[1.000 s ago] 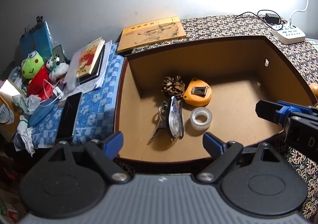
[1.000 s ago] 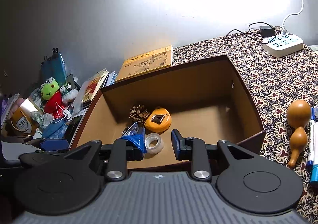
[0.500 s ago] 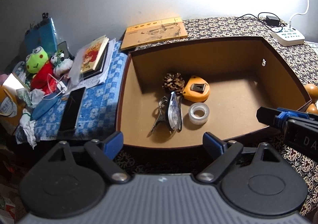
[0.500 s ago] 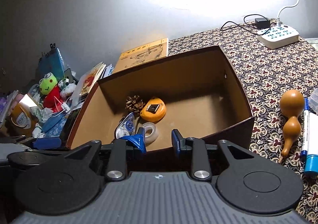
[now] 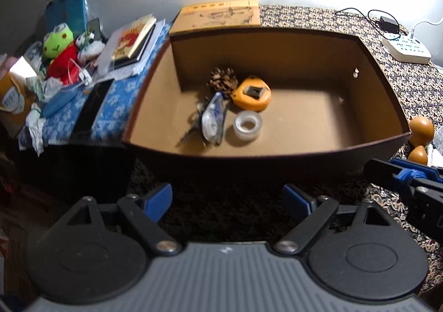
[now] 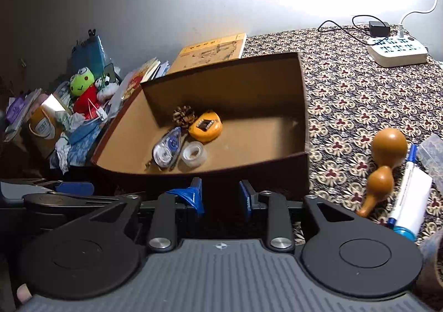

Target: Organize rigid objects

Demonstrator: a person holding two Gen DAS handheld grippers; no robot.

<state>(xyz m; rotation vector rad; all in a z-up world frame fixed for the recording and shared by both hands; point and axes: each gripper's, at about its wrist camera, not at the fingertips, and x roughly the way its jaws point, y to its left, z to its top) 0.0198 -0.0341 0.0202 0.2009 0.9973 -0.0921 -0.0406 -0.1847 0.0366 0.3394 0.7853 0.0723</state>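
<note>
To my left a frog plush (image 5: 59, 42) is sitting beside stacked books (image 5: 133, 42); a white power strip (image 6: 397, 51) is lying at the patterned tablecloth's (image 6: 349, 90) far corner.

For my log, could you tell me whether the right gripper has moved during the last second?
Yes. The right gripper has pulled back from over the box, whose near wall now lies beyond it.

Grey wall (image 6: 138, 7) (glare upper right); patterned tablecloth (image 6: 346, 96), perhaps table.
</note>
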